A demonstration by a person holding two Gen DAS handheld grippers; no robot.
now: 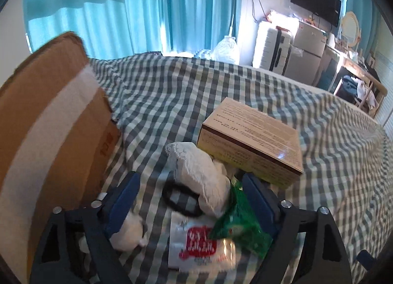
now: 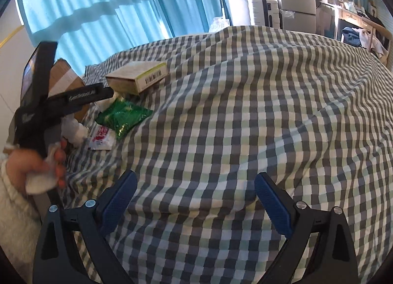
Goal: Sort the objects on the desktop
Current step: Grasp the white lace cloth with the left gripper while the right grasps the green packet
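Note:
My left gripper (image 1: 190, 177) hangs open over a small heap on the checked bedspread (image 1: 319, 161). Between its blue pads (image 1: 122, 200) lie a white lace cloth (image 1: 196, 173), a black hair tie (image 1: 180, 199) and a white sachet with a red label (image 1: 196, 242). A green packet (image 1: 235, 225) rests against the right pad, and a white fluffy item (image 1: 130, 232) sits by the left one. Just beyond lies a tan printed box (image 1: 250, 136). My right gripper (image 2: 196, 176) is open over bare bedspread, and the heap with its green packet (image 2: 122, 117) lies far to its left.
A taped cardboard box (image 1: 49, 124) stands close at the left. A hand (image 2: 32, 168) holds the other tool's black frame (image 2: 73, 101). Past the bed are blue curtains (image 1: 122, 14), a white suitcase (image 1: 272, 48), a small fridge (image 1: 307, 50) and a desk (image 1: 356, 75).

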